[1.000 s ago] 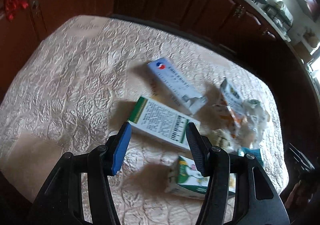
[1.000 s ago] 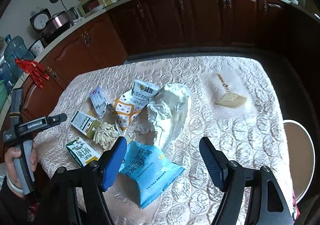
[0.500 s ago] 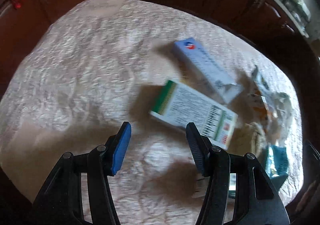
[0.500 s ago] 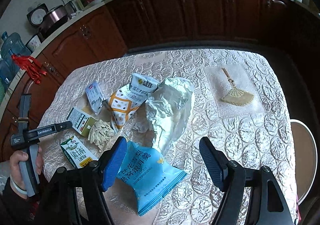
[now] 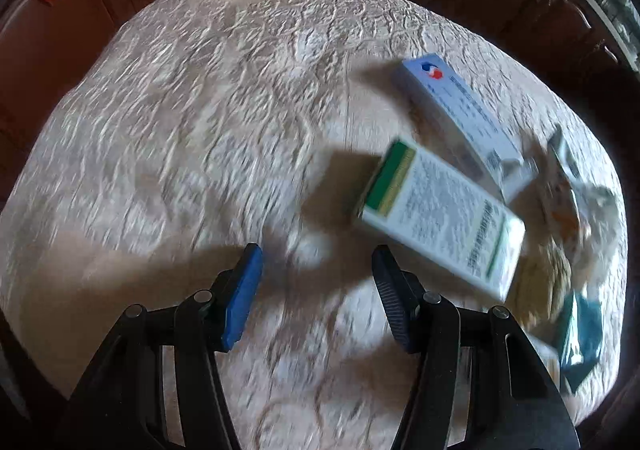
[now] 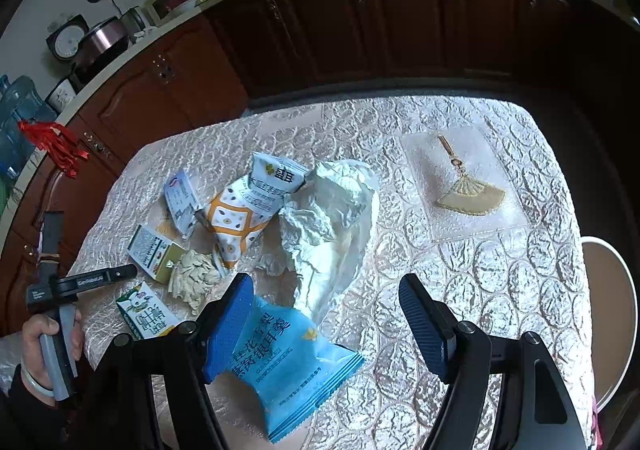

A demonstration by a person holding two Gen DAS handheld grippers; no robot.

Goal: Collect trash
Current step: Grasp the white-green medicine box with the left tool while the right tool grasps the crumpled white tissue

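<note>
The left gripper (image 5: 316, 270) is hovering over bare tablecloth (image 5: 180, 122) with its two fingers spread apart and gripping nothing. Just ahead and to its right, a green-and-white carton (image 5: 440, 226) is lying flat with its printed side up, blurred by motion. Beyond that carton a pale blue box (image 5: 460, 118) with a red and blue logo is lying on its side, close beside it; whether they are touching is unclear.

The right gripper (image 6: 324, 306) is also hanging with fingers spread wide, nothing between them. Its left finger is overlapping the view of a bright blue snack packet (image 6: 288, 366), lying flat with its top torn open; whether the finger is touching it cannot be told.

Spreading outward from there, the trash is sitting in a loose cluster on the left half of the table. Counted from the right wrist view, there are three small cartons: the two above and a green-and-white drink carton (image 6: 146, 316) near the table edge. There are two snack packets, the blue one and an orange-and-white wrapper (image 6: 248, 214), crumpled. One large white crumpled bag (image 6: 328, 226) is lying in the middle, and one beige paper wad (image 6: 194, 278) is sitting beside the cartons. What the cartons and packets are holding cannot be seen.

Well apart on the right, one embroidered fan motif (image 6: 468, 194) is decorating the cloth.
</note>
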